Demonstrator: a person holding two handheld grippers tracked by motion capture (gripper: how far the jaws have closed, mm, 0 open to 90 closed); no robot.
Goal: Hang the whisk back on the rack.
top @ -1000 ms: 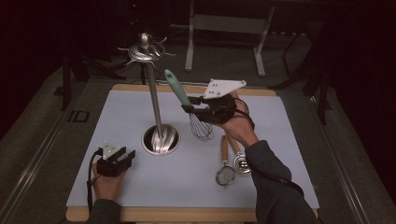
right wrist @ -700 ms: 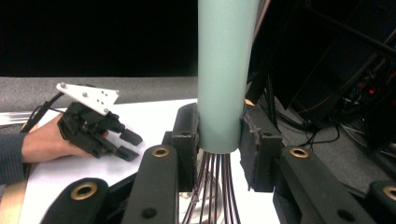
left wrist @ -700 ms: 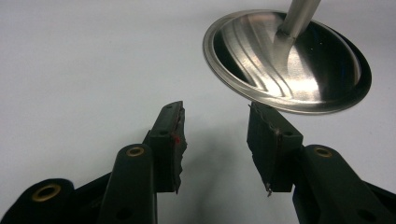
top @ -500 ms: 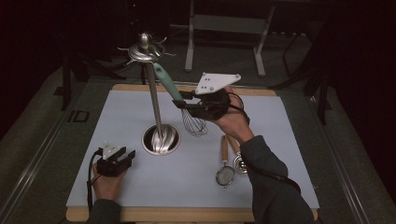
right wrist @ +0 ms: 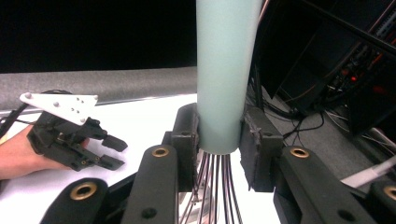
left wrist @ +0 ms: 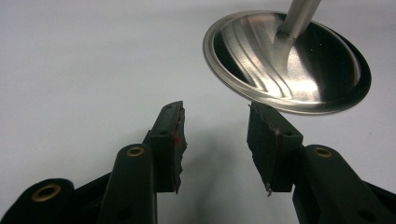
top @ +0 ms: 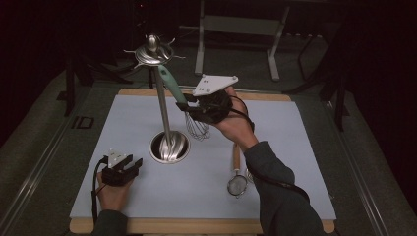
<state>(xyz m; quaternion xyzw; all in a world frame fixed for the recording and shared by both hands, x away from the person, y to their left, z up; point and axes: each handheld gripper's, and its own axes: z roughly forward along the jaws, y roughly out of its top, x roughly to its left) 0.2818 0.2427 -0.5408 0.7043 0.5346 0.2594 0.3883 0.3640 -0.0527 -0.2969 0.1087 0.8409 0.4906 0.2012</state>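
Whisk held at centre frame, off the desk.
Right tongs (top: 189, 104) clenched on whisk (top: 183, 104) handle, wires below; left tongs (top: 129, 163) released, lower left.

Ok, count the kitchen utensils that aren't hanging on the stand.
3: a whisk held off the mat in the right claw, and a strainer with another utensil partly hidden by the sleeve.

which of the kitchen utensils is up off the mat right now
The whisk with the pale green handle: the right gripper holds it in the air by the stand's pole. The small strainer lies flat on the mat.
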